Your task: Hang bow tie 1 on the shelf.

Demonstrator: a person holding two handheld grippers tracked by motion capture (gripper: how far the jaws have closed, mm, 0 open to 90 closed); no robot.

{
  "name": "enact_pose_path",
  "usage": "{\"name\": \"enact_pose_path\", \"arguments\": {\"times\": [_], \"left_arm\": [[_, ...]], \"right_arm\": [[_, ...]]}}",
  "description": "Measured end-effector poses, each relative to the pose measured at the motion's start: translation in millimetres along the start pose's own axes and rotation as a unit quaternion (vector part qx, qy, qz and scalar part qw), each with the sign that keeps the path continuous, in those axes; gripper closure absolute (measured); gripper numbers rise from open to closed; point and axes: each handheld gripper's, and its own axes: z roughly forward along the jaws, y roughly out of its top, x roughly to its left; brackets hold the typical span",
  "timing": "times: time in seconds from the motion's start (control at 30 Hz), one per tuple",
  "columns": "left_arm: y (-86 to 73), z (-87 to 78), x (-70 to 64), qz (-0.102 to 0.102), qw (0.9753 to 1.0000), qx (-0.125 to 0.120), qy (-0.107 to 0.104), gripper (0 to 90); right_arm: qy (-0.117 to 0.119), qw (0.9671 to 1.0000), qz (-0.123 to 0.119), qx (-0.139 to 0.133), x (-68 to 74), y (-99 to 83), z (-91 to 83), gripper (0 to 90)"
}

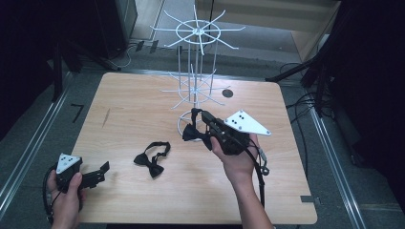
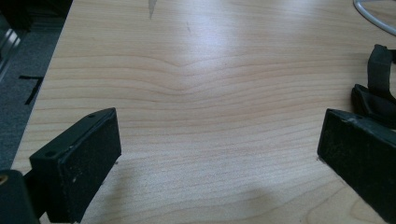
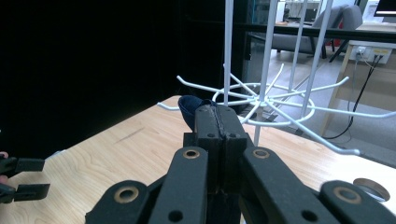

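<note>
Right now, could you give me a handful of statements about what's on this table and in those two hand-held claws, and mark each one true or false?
1. The right gripper is shut on a black bow tie. True.
2. The left gripper also holds a bow tie. False: its jaws stand wide apart over bare wood, holding nothing.
3. A second bow tie lies flat on the table. True.
4. The white wire rack already has bow ties hanging from its arms. False: the arms that show are bare.
5. The rack stands at the far side of the table. True.
</note>
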Motion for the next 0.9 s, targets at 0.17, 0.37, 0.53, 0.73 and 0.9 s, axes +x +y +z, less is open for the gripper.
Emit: {"name": "enact_pose_path", "arguments": {"times": [0.17, 0.37, 0.53, 0.73, 0.9], "left_arm": [[0.1, 0.2, 0.1, 0.000, 1.0000, 0.000, -0.001, 0.0], [0.0, 0.2, 0.1, -0.001, 1.0000, -0.001, -0.002, 0.0], [0.0, 0.4, 0.3, -0.004, 1.0000, -0.001, -0.003, 0.0], [0.1, 0.5, 0.9, -0.004, 1.0000, 0.000, -0.004, 0.0], [0.0, 0.6, 1.0, -0.006, 1.0000, -0.001, -0.005, 0.0]], "right_arm": [[-0.004, 1.0000, 0.002, 0.003, -3.2, 2.3, 2.9, 90.0], [-0.008, 0.9999, 0.007, 0.011, -8.5, -0.7, 10.5, 90.0], [-0.011, 0.9997, 0.012, 0.020, -12.7, -3.8, 18.3, 90.0], [-0.015, 0.9991, 0.025, 0.030, -19.0, -8.3, 28.9, 90.0], [-0.017, 0.9988, 0.032, 0.033, -22.5, -11.7, 35.5, 90.0]]}}
